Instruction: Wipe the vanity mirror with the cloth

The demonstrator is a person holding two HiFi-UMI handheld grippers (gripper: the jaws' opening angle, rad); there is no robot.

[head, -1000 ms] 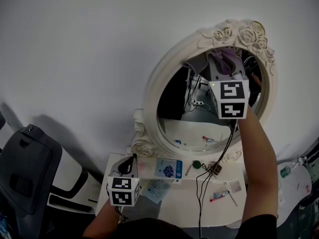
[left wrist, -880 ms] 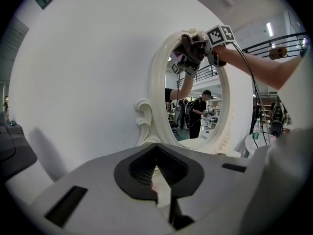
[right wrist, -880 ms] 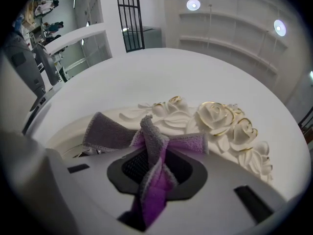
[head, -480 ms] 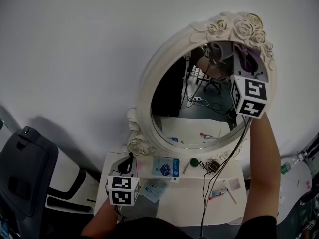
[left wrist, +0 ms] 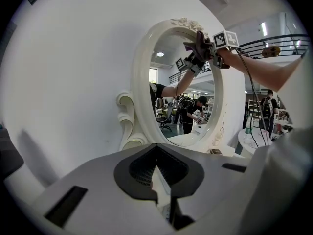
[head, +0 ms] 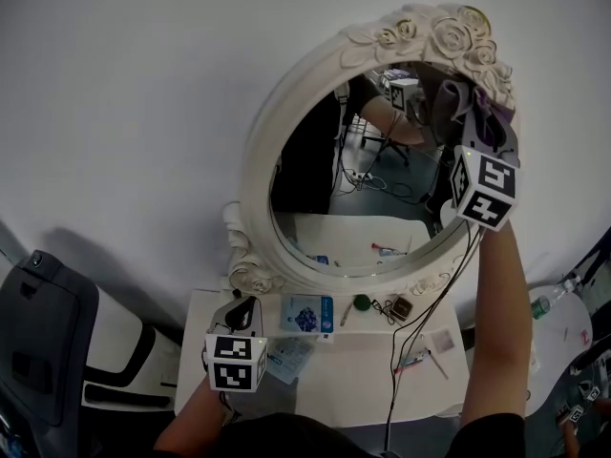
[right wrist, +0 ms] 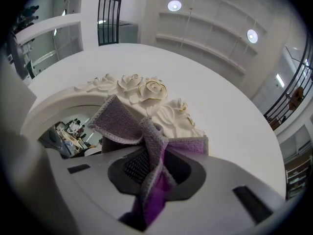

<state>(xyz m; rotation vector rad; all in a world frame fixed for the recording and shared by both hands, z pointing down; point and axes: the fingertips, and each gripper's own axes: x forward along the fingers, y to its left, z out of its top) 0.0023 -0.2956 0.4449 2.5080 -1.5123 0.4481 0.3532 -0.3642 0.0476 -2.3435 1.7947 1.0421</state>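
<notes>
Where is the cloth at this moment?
In the head view the purple cloth sits at upper right, pinched in the right gripper, at the vanity mirror's top right rim just below the rose carvings.

purple cloth [right wrist: 152,153]; white mirror frame [head: 256,165] with gold-edged roses [right wrist: 151,89].

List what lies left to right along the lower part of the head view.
Dark chair → left claw → blue packet → green round object → small dark square object → plastic bottle.
</notes>
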